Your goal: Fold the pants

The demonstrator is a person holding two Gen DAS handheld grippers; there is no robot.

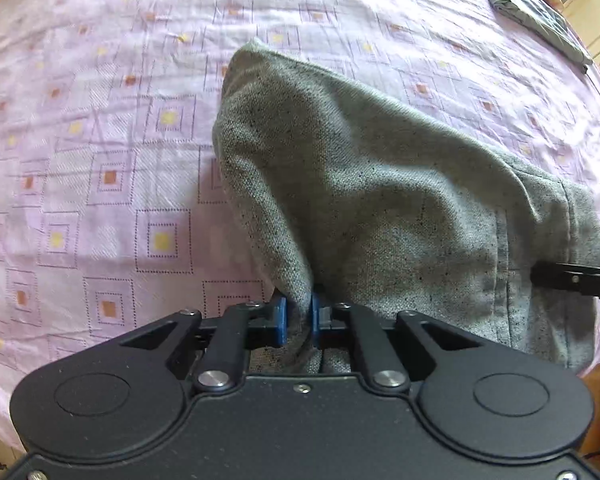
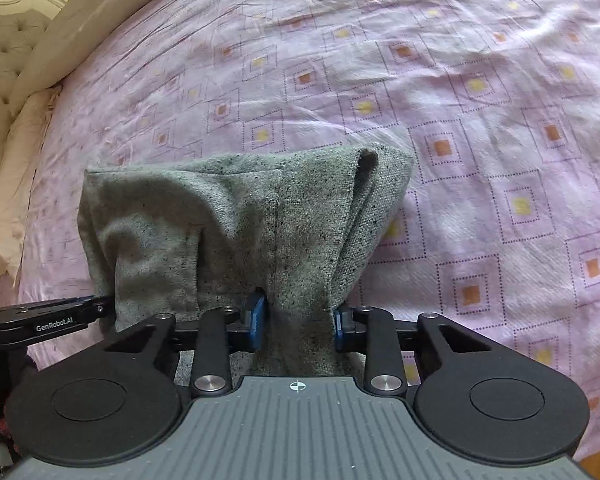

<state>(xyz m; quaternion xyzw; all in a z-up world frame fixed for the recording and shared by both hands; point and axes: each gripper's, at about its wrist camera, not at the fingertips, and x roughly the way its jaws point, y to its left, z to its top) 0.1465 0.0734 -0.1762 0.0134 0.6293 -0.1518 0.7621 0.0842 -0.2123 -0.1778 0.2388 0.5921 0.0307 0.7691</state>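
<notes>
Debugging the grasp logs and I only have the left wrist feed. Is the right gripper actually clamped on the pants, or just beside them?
Observer: Clamped. In the right wrist view the right gripper has a thick bunch of the grey pants between its blue fingers.
Operator: Gap same as the left's?
Observer: Wider. The left gripper pinches a thin fold; the right holds a fatter bundle.
Operator: What's off to the left of the bed sheet? My view cuts it.
Observer: A cream pillow at the edge of the pink bed sheet, with a tufted headboard behind it.
Operator: Cloth shape at the far end?
Observer: Folded over, with a rolled, tube-like edge at the far right corner.
</notes>
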